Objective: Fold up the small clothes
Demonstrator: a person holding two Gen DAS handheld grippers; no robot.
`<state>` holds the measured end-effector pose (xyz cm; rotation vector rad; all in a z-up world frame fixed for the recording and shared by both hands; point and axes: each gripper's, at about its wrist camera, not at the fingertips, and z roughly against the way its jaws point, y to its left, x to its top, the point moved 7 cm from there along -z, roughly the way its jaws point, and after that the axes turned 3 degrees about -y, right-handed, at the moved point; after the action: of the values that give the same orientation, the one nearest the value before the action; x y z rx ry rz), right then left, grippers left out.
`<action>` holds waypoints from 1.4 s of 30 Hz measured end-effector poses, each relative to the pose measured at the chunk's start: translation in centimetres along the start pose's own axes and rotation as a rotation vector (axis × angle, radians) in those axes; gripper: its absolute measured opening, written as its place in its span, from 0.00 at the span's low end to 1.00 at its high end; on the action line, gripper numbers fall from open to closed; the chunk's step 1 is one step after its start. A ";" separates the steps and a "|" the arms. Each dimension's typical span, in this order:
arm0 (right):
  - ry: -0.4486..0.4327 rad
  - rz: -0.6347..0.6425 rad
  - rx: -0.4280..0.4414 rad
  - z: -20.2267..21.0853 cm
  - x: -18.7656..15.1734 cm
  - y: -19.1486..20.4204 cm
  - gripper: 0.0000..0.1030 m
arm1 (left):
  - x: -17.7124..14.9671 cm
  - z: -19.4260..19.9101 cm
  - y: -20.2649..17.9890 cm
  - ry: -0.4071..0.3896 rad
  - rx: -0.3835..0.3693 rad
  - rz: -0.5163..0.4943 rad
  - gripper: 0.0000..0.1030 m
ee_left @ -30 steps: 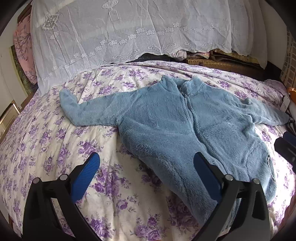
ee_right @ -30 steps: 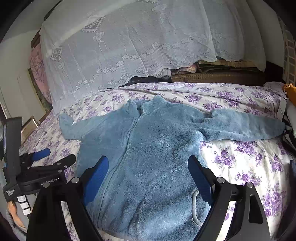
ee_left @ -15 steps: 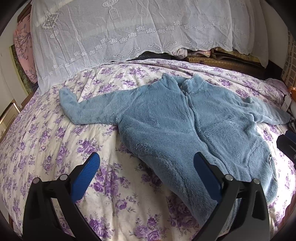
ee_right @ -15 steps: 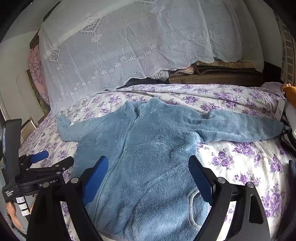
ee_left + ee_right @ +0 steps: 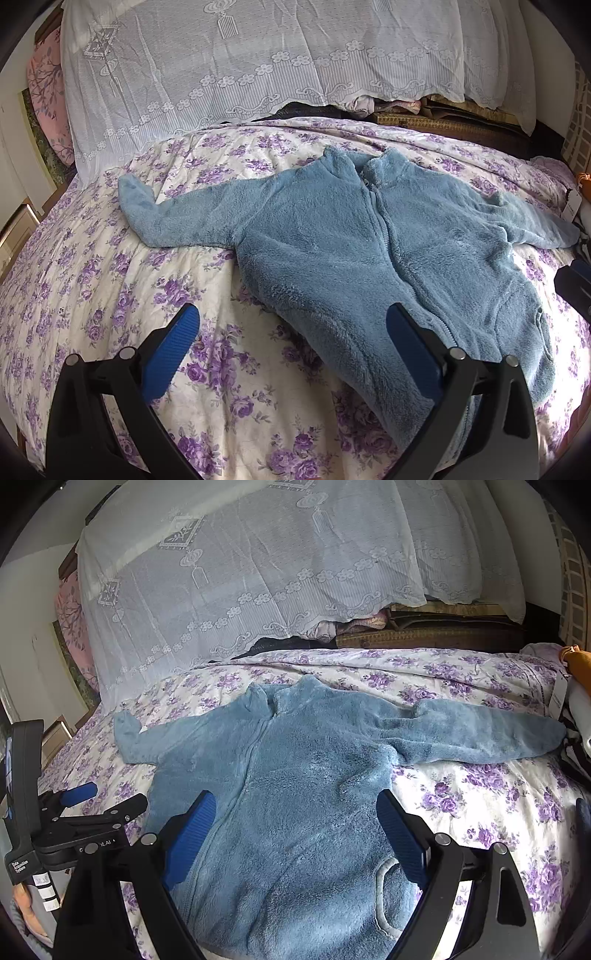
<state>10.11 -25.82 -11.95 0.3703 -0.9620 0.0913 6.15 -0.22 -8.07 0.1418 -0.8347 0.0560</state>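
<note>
Both pairs of jaws stood wide apart and held nothing: the left gripper (image 5: 291, 328), with its ribbed blue pads (image 5: 171, 350), hung over the bedspread beside the garment's lower left edge, and the right gripper (image 5: 295, 812) hung above the garment's front. Beneath them the fluffy blue fleece zip-up jacket (image 5: 295, 775) lay flat and face up on the white quilt printed with purple flowers (image 5: 110, 295), both sleeves spread outward and the collar toward the far side. Behind the bed, a white lace cloth (image 5: 240, 572) draped over a stack of bedding.
</note>
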 end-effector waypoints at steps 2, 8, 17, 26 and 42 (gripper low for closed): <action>-0.005 -0.009 0.007 0.1 0.2 0.0 0.87 | 0.0 0.0 0.0 0.001 0.001 0.000 0.96; -0.014 -0.009 -0.007 0.3 0.3 -0.1 0.87 | -0.1 -0.1 0.1 0.002 -0.002 0.002 0.96; -0.034 0.003 -0.007 0.4 0.5 -0.1 0.87 | -0.1 -0.1 0.1 0.003 -0.001 0.001 0.96; -0.055 0.002 0.001 0.5 0.6 -0.4 0.88 | -0.5 -0.5 0.2 0.013 -0.010 0.002 0.96; 0.019 -0.050 -0.096 -1.1 -3.5 -6.1 0.93 | -5.5 -5.4 0.9 0.210 -0.316 0.203 0.96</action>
<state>10.42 -30.84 -16.99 0.3041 -0.9338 0.0034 6.35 1.50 -15.62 -0.2436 -0.6360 0.1266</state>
